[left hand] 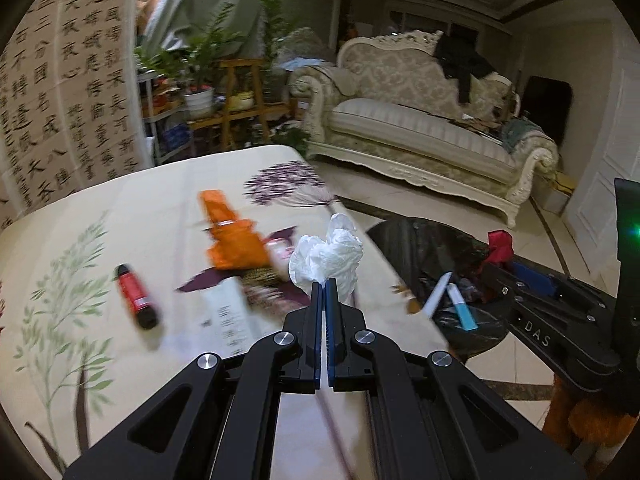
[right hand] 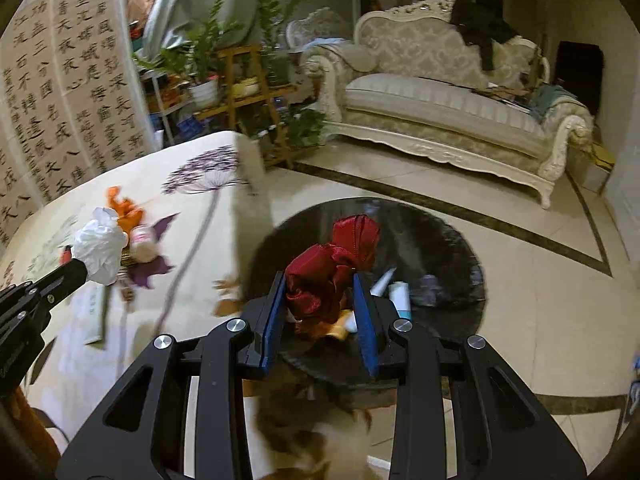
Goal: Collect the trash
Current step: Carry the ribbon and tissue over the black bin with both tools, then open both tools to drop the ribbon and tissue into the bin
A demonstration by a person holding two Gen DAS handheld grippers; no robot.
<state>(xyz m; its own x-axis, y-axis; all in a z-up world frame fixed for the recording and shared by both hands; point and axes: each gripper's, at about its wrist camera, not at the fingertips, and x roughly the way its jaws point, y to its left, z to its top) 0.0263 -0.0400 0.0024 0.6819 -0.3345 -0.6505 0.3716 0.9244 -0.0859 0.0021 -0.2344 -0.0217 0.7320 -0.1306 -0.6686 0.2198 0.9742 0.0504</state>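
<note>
My left gripper [left hand: 325, 283] is shut on a crumpled white tissue [left hand: 326, 254] and holds it above the table's right edge; it also shows in the right wrist view [right hand: 100, 246]. My right gripper [right hand: 319, 280] holds a crumpled red cloth [right hand: 334, 264] between its jaws, over the black-lined trash bin [right hand: 448, 232]. The bin [left hand: 420, 240] stands on the floor beside the table and holds white and blue tubes [left hand: 460, 308]. On the table [left hand: 140, 208] lie an orange wrapper [left hand: 232, 236], a red and black tube [left hand: 136, 296] and a small pink-lidded jar [left hand: 278, 250].
The table wears a cream floral cloth [right hand: 192, 216]. A cream sofa [left hand: 432, 120] stands across the tiled floor, with potted plants on wooden shelves [left hand: 236, 96] to its left. A calligraphy screen [left hand: 60, 92] stands behind the table.
</note>
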